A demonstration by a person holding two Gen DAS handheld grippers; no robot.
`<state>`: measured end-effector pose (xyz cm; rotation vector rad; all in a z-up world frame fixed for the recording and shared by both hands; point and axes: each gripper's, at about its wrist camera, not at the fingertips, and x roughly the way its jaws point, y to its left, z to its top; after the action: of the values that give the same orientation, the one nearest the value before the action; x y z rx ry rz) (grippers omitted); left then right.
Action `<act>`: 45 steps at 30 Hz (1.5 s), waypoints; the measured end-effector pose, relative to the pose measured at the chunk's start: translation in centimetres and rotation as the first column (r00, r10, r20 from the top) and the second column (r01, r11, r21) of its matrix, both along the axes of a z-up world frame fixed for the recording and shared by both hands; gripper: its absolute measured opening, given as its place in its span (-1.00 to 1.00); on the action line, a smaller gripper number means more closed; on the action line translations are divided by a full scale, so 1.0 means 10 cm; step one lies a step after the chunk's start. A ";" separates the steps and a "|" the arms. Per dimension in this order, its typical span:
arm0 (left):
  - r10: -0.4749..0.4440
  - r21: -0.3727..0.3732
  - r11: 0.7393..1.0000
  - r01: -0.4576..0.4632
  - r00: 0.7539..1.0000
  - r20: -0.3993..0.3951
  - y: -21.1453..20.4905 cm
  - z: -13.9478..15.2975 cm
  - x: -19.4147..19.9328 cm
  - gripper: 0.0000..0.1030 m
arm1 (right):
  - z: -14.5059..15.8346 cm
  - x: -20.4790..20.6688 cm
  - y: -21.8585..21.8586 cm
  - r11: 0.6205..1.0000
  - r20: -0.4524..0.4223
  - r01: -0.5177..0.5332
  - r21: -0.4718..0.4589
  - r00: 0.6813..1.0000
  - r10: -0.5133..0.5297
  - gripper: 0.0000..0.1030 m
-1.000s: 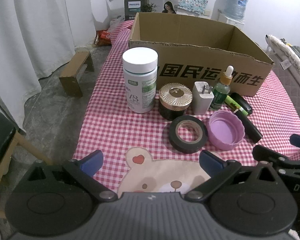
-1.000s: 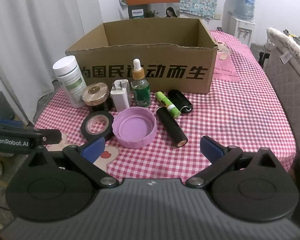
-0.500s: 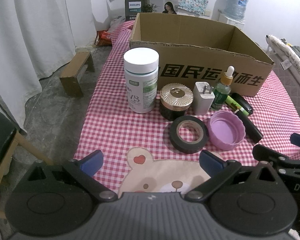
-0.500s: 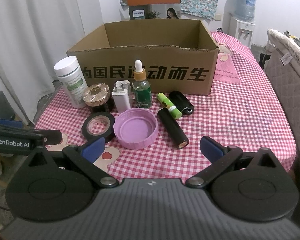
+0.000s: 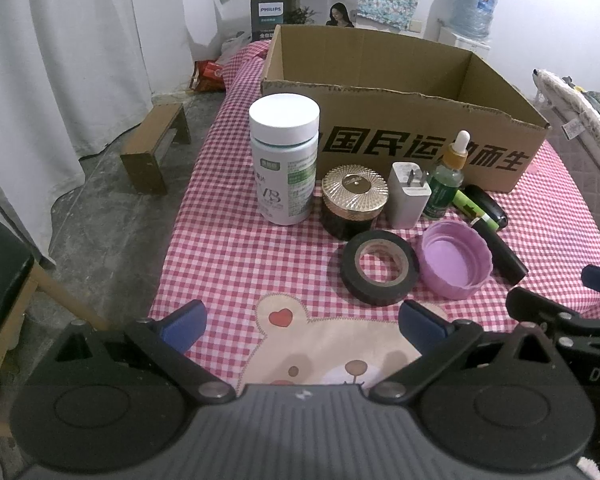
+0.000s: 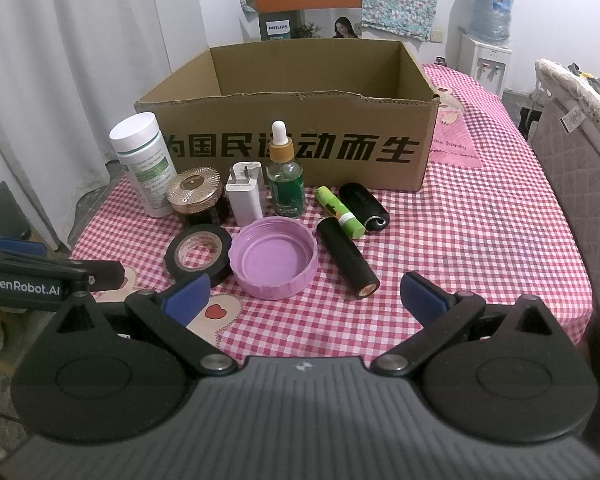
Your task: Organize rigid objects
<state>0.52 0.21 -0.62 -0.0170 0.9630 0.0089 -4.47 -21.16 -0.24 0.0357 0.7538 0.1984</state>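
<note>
1. The left gripper (image 5: 302,322) hangs over the near edge of the checked tablecloth (image 5: 236,256), above a bear print; its blue-tipped fingers (image 5: 182,324) are spread wide with nothing between them.
2. The right gripper (image 6: 306,298) is likewise spread wide and empty, near the table's front edge, pointing at the purple lid (image 6: 274,258).
3. All the objects stand or lie on the cloth in front of the open cardboard box (image 6: 300,148), none inside it as far as either view shows.
4. Back row, left to right: white bottle (image 5: 284,158), gold-lidded jar (image 5: 354,202), white charger (image 5: 408,194) with prongs up, green dropper bottle (image 5: 446,184).
5. In front of them the black tape roll (image 5: 380,266) lies flat, just beside the purple lid, which sits open side up.
6. The right wrist view shows plainly what the left one crowds together: a black tube (image 6: 348,258) lying lengthwise, a green tube (image 6: 338,212) touching its far end, and a black oval case (image 6: 364,208) just beside the green one.
7. The left wrist view alone shows the floor to the left of the table, with a small wooden stool (image 5: 154,146) and a white curtain (image 5: 60,60).
8. The right wrist view alone shows the cloth to the right of the box and a quilted grey furniture edge (image 6: 572,184).
9. Each camera catches the other gripper at its frame edge.
</note>
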 end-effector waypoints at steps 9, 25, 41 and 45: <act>0.001 0.001 1.000 -0.001 1.000 -0.001 0.01 0.00 -0.01 0.99 | 0.01 -0.01 0.02 1.000 0.002 -0.002 0.000 1.000 0.002 0.98; 0.001 0.010 1.000 -0.001 1.000 -0.009 0.02 0.00 -0.03 0.99 | 0.03 -0.03 0.01 1.000 0.011 -0.009 0.010 1.000 0.009 0.98; -0.055 0.039 0.998 0.056 0.998 -0.014 -0.13 0.00 0.15 0.99 | 0.07 0.19 -0.14 1.000 0.039 0.003 0.018 0.999 -0.004 0.98; -0.130 0.031 0.991 0.129 0.991 0.011 -0.25 -0.03 0.21 0.99 | 0.02 0.24 -0.28 0.999 0.034 0.023 0.040 0.999 -0.025 0.98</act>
<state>2.62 -2.31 -0.89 0.0733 0.9495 -0.0964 -2.06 -23.97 -0.02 0.0782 0.7143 0.1903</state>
